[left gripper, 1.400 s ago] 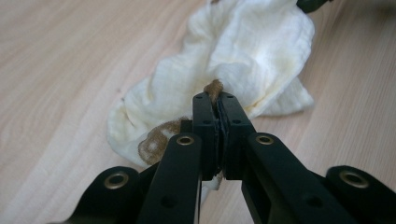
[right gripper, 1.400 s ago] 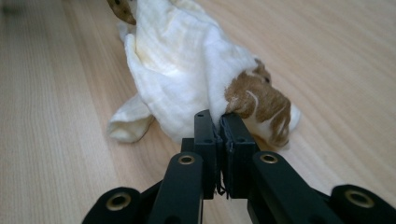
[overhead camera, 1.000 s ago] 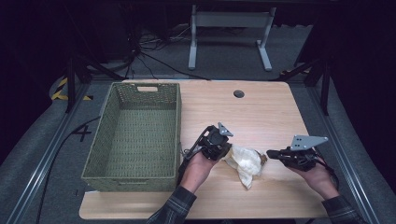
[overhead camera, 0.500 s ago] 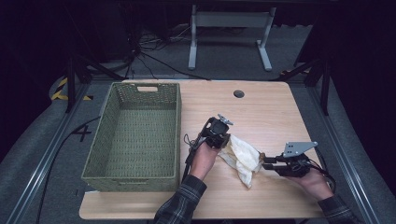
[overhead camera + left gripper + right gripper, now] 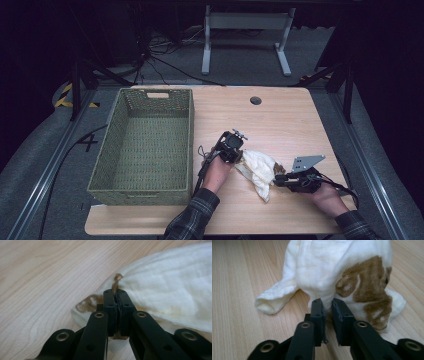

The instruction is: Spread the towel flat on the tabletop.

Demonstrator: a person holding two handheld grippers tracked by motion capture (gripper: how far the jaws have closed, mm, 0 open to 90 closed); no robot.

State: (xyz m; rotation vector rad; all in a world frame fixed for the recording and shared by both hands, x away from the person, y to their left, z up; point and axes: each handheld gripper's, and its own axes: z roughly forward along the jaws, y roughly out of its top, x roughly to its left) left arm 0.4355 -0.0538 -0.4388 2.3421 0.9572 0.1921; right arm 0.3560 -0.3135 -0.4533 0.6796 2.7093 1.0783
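A cream cloth with brown patches lies crumpled on the wooden table, right of the basket. My left gripper is at the cloth's left end, shut on a brown-edged fold of the cloth; the jaws are pressed together in the left gripper view. My right gripper is at the cloth's right end. In the right gripper view its jaws stand a narrow gap apart with a fold of the cloth pinched between the tips, next to a brown patch.
A large green woven basket stands on the left half of the table, close to my left hand. A round cable hole sits near the far edge. Bare wood lies beyond the cloth and to the right.
My right gripper has moved left to the cloth and closed on its right end. The left gripper, holding the cloth, has shifted slightly up and left, stretching the cloth out.
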